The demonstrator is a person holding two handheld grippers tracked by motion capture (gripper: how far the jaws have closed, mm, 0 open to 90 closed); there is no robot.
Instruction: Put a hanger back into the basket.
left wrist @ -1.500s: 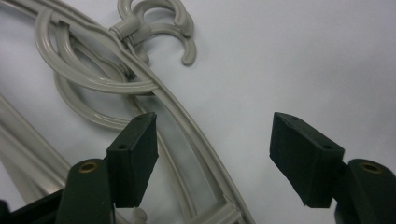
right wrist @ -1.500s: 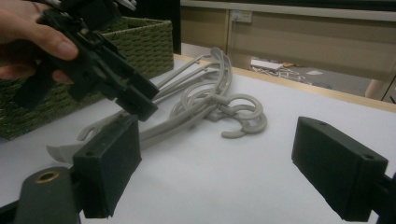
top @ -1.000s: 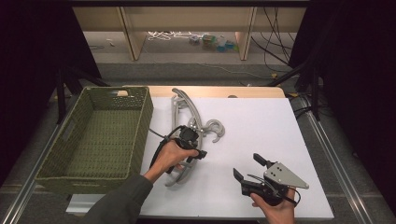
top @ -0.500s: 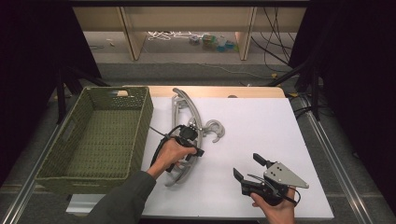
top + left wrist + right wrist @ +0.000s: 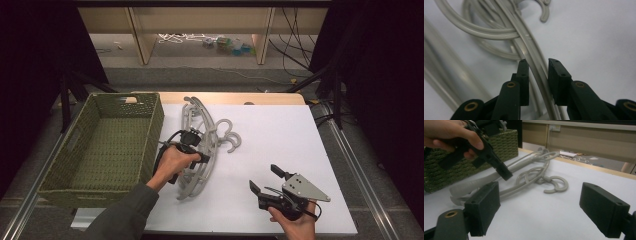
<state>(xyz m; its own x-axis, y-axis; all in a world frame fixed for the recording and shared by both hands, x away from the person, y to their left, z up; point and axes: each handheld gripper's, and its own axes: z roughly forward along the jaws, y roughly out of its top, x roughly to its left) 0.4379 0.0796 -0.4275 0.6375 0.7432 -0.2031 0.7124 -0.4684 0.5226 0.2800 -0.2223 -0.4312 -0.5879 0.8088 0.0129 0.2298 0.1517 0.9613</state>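
Right claw (image 5: 264, 180) near the surface's (image 5: 280, 135) front edge, jaws spread wide, holding nothing, well apart from the hangers (image 5: 200, 145). Left claw (image 5: 537, 75) has just been closing on one hanger arm, rail between the pads. Hanger pile lies left of centre, long axis front-to-back, beside the green basket (image 5: 107, 145). Left hand nearer.
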